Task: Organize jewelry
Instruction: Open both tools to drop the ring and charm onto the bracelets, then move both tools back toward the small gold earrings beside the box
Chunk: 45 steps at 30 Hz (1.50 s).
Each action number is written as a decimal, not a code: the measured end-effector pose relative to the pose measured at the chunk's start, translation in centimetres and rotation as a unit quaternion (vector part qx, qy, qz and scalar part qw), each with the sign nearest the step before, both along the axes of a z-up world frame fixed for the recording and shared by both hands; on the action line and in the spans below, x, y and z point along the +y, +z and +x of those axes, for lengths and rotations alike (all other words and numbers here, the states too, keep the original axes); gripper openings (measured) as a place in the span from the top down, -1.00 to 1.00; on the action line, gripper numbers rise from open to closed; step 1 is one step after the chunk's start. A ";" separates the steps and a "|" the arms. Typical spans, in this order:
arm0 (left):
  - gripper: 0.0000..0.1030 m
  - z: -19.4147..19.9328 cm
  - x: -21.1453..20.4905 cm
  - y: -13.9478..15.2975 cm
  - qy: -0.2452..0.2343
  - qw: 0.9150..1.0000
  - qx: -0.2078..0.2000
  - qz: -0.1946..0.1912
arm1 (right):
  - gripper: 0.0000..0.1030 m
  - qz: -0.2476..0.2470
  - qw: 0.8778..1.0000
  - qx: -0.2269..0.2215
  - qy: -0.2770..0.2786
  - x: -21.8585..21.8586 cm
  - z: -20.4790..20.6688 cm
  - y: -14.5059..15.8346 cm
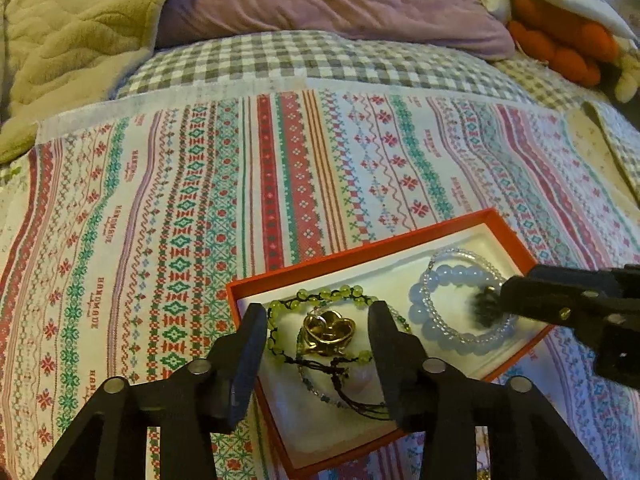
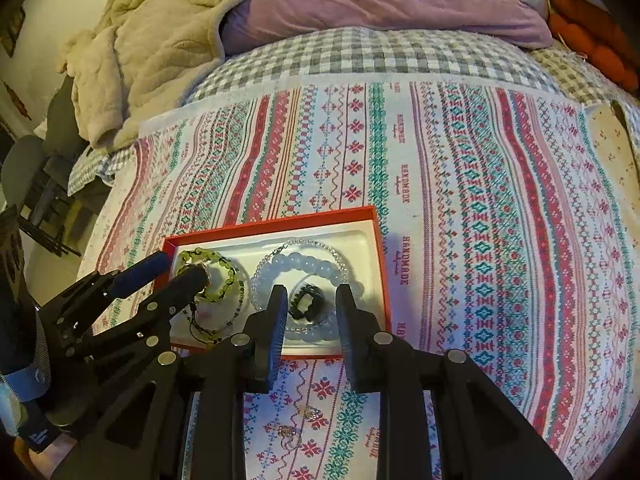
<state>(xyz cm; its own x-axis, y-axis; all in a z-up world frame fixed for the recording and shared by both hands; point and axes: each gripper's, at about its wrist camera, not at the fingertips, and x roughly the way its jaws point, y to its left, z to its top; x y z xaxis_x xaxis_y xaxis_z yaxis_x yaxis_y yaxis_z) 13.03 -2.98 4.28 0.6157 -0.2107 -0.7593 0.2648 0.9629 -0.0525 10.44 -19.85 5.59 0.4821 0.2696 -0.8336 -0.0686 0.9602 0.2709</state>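
**Box nearly filled, a few small pieces still on the cloth**

The shallow red cardboard box with a white lining lies on the striped patterned cloth and holds most of the jewelry. A green beaded bracelet circles a gold heart-shaped ring near the left wall. A pale blue beaded bracelet fills the right half around a black ring.

The left gripper stands parted around the gold ring, pads clear. The right gripper hangs narrowly parted over the black ring, gripping nothing.

Small glinting pieces remain outside the box's near edge.
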 end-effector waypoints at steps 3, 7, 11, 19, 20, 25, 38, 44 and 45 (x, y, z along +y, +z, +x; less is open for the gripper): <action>-0.06 -0.3 0.0 0.3 -0.002 1.000 -0.001 -0.001 | 0.41 -0.002 1.000 -0.008 0.001 -0.2 -0.4 0.7; -0.29 -0.9 0.0 0.6 -0.001 1.000 -0.004 0.002 | 0.29 -0.003 1.000 -0.014 0.002 -0.6 -1.1 1.5; -0.48 -1.5 0.2 1.1 -0.002 1.000 -0.005 -0.001 | 0.16 -0.003 1.000 -0.016 0.002 -1.1 -1.8 2.0; -0.81 -3.0 0.5 1.7 -0.006 1.000 -0.006 0.013 | -0.29 -0.005 1.000 -0.016 0.005 -1.6 -3.1 2.6; -0.82 -3.2 0.5 1.6 -0.006 1.000 -0.003 0.015 | -0.35 -0.009 1.000 -0.016 0.004 -1.6 -3.3 2.7; -0.87 -4.0 1.1 1.3 -0.011 1.000 0.016 0.016 | -0.83 -0.049 0.999 -0.021 -0.005 -1.4 -4.3 2.7; -0.98 -6.2 2.8 -0.3 -0.007 0.999 0.047 0.022 | -1.00 -0.094 0.995 -0.014 0.003 -0.9 -6.9 1.4; -0.99 -7.4 3.4 -1.6 -0.019 0.998 0.054 0.029 | -1.00 -0.103 0.994 0.004 0.027 -0.4 -8.3 -0.4; -0.99 -7.6 3.5 -1.8 -0.021 0.998 0.054 0.032 | -1.00 -0.106 0.994 0.007 0.031 -0.2 -8.6 -0.7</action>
